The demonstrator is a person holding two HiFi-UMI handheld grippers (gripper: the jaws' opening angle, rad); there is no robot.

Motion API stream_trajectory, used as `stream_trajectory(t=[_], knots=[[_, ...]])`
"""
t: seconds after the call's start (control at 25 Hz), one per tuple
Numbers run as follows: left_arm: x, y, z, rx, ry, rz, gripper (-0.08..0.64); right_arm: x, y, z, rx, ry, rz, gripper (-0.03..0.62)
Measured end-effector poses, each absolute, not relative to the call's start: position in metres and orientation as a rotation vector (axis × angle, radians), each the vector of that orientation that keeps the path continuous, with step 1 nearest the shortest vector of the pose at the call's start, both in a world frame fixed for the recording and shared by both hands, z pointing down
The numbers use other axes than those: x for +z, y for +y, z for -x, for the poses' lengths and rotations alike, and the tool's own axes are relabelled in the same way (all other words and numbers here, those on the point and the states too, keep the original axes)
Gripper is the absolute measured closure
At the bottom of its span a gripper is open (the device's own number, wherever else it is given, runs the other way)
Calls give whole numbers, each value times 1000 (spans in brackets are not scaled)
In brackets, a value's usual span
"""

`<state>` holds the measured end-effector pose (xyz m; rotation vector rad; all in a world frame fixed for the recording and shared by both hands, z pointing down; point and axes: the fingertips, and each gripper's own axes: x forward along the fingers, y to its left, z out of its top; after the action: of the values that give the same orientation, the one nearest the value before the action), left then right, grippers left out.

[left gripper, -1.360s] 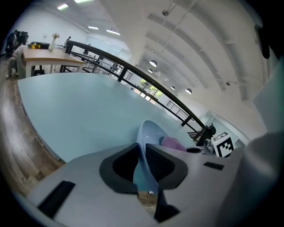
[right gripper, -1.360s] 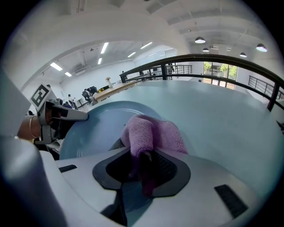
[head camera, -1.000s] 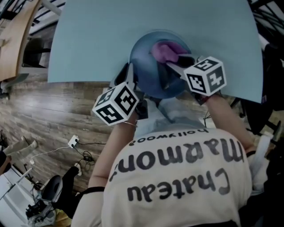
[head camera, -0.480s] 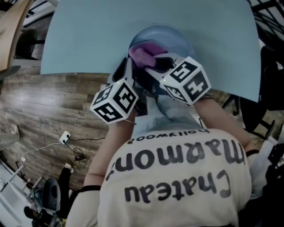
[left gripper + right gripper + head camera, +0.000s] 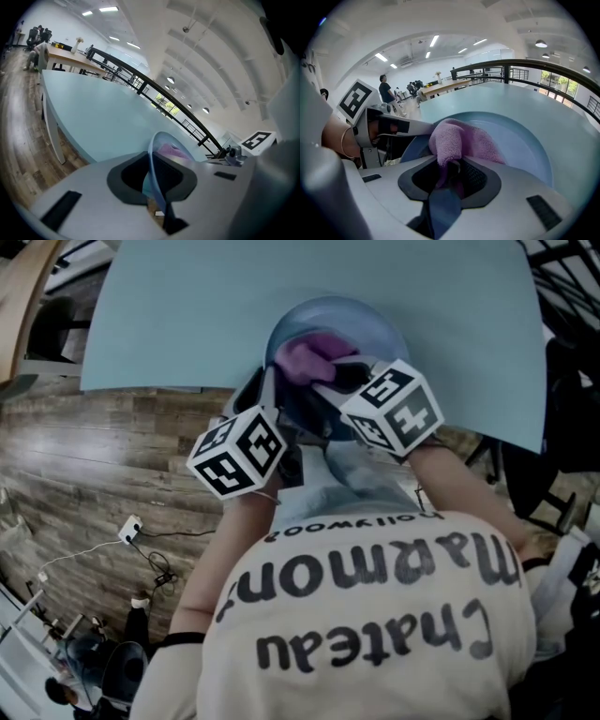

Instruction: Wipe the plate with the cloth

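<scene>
A blue plate (image 5: 380,322) is held tilted over the near edge of the pale blue table (image 5: 187,315). My left gripper (image 5: 272,397) grips its left rim; in the left gripper view the rim (image 5: 152,157) runs edge-on between the jaws, which are closing on it at the left gripper (image 5: 154,180). My right gripper (image 5: 330,371) is shut on a purple cloth (image 5: 307,354) that lies on the plate's inner face. In the right gripper view the cloth (image 5: 459,138) bunches out of the right gripper (image 5: 452,176) against the plate (image 5: 520,140), with the left gripper (image 5: 408,126) just beyond.
The table's near edge (image 5: 169,388) runs below the plate, with wooden floor (image 5: 84,465) and a cable (image 5: 141,540) to the left. A person (image 5: 386,89) stands far off by other tables. A dark railing (image 5: 534,63) lies beyond the table.
My right gripper has swept the cloth leftward across the plate, from its right part towards the left rim, and its marker cube has rolled. The left gripper has sunk slightly, still holding the plate.
</scene>
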<state>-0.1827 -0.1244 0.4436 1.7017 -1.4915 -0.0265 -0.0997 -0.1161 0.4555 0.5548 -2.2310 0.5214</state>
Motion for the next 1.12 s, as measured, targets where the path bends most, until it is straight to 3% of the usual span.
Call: stream_trajectory(t=[1.12], knots=[[445, -136, 173, -13, -1488, -1724, 534, 468, -126, 0, 521, -1992, -700, 451]])
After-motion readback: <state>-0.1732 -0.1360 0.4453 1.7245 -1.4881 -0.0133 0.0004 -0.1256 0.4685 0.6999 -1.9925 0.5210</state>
